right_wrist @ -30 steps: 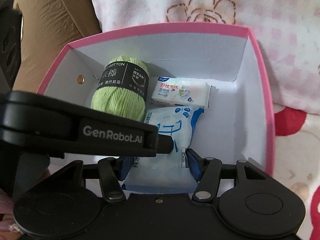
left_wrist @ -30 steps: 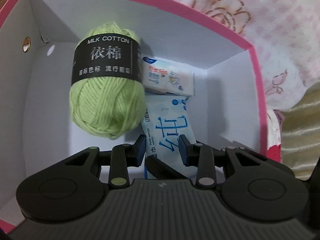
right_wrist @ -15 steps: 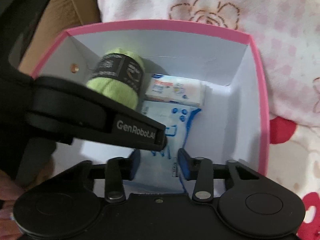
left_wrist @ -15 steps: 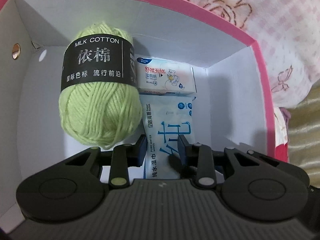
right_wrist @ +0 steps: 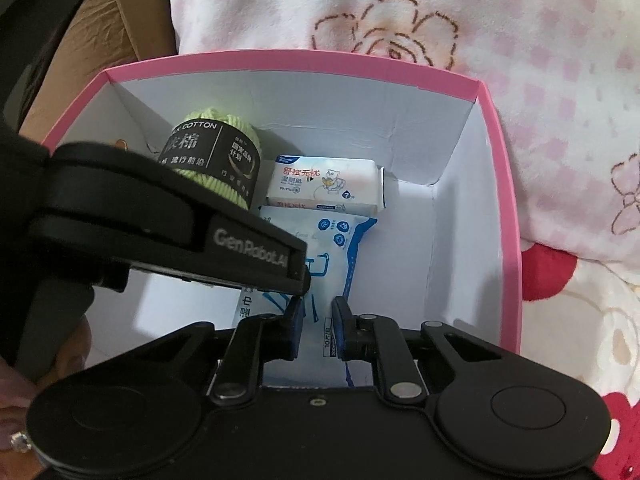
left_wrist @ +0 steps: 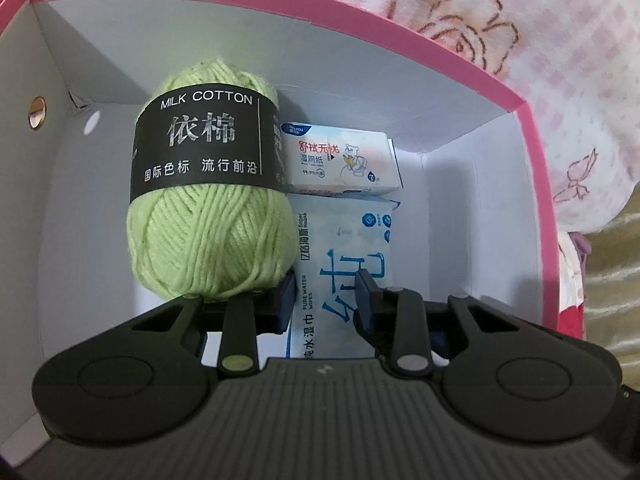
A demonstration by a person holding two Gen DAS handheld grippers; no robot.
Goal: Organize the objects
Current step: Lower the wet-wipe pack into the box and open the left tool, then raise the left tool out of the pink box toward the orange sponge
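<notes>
A pink box (left_wrist: 542, 208) with white inner walls holds three things. A light green yarn ball (left_wrist: 208, 232) with a black label lies at the left. A small white wipes pack (left_wrist: 340, 160) sits by the back wall, and a larger blue-and-white wipes pack (left_wrist: 340, 240) lies flat in front of it. My left gripper (left_wrist: 326, 292) hangs over the large pack, shut to a narrow gap with nothing between its pads. In the right wrist view it (right_wrist: 298, 284) reaches in from the left over the box (right_wrist: 280, 59). My right gripper (right_wrist: 316, 316) is shut just above the large pack (right_wrist: 320, 240), beside the yarn (right_wrist: 212, 148) and small pack (right_wrist: 324, 184).
The box rests on a pink-and-white floral blanket (right_wrist: 440, 8) with red patches (right_wrist: 548, 280). A brown cardboard surface (right_wrist: 128, 12) lies beyond the box's far left corner. Yellowish fabric (left_wrist: 608, 272) lies to the right. A hand with a ring (right_wrist: 16, 440) shows at the lower left.
The right jaws have closed from a wide stance around the large pack to a narrow gap. The left gripper stays over the box, its jaws unchanged. The objects in the box have not moved.
</notes>
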